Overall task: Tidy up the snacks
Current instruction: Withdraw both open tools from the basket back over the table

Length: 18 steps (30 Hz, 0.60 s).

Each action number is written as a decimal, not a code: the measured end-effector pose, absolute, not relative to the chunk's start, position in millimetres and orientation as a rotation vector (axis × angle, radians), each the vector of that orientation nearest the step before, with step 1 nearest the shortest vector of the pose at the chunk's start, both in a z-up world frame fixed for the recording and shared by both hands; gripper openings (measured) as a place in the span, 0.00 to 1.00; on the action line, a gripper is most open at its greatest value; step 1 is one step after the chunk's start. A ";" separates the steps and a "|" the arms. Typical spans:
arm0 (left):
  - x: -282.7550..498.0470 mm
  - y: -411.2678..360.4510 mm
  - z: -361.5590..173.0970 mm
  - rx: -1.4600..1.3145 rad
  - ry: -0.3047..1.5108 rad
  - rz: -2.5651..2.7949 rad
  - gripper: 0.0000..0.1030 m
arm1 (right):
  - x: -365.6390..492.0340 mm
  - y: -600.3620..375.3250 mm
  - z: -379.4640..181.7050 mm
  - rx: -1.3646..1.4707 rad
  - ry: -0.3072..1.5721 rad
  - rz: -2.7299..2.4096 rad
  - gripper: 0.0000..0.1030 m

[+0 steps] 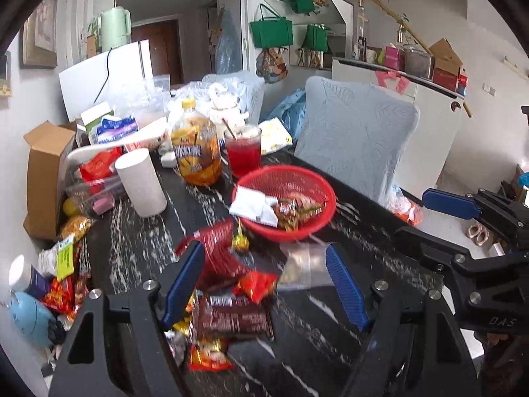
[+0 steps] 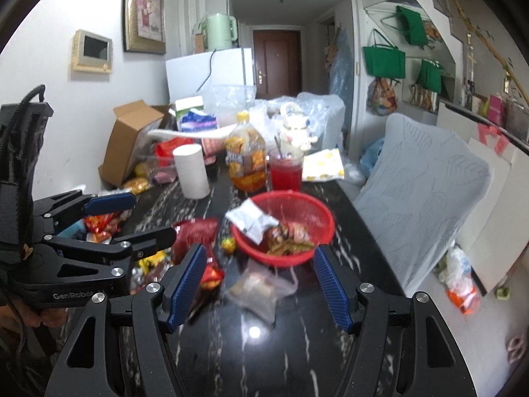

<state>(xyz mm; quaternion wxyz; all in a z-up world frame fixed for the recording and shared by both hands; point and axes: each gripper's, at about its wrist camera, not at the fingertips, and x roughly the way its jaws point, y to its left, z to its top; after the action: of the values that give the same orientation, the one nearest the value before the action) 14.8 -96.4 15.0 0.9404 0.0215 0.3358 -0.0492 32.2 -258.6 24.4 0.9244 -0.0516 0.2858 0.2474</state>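
A red mesh basket (image 1: pixel 325 195) (image 2: pixel 287 260) stands mid-table with a white packet (image 1: pixel 253 205) and a dark snack wrapper in it. Loose snacks lie in front of it: a red bag (image 1: pixel 218 241) (image 2: pixel 195 231), a brown chocolate packet (image 1: pixel 231 319), orange packets and a clear zip bag (image 1: pixel 302 269) (image 2: pixel 261 289). My left gripper (image 1: pixel 264 286) (image 2: pixel 142 221) hovers open over the red and brown packets. My right gripper (image 2: pixel 258 286) (image 1: pixel 439 223) hovers open above the clear zip bag. Neither holds anything.
On the black marble table (image 2: pixel 264 347) stand a paper roll (image 1: pixel 140 182), a jar of orange snacks (image 1: pixel 196 152) and a red drink cup (image 1: pixel 243 152). A cardboard box (image 1: pixel 46 172) and more packets crowd the left edge. A covered chair (image 1: pixel 353 139) sits at the right.
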 end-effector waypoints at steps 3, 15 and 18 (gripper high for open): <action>6.6 -96.2 5.1 0.032 0.707 -0.107 0.73 | 23.2 -257.4 10.3 -0.103 0.620 0.527 0.66; -24.8 -89.5 -32.8 -0.028 0.778 -0.118 0.73 | -5.1 -250.6 -34.0 -0.102 0.721 0.592 0.66; -29.8 -82.4 -41.5 -0.062 0.808 -0.104 0.73 | -8.0 -247.8 -45.8 -0.078 0.761 0.625 0.66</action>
<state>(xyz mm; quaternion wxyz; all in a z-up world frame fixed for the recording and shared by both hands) -29.8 -82.4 -41.5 0.9177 -0.0300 0.3928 -0.0508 -8.0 -247.8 -45.9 0.8806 -0.0372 0.3650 0.2997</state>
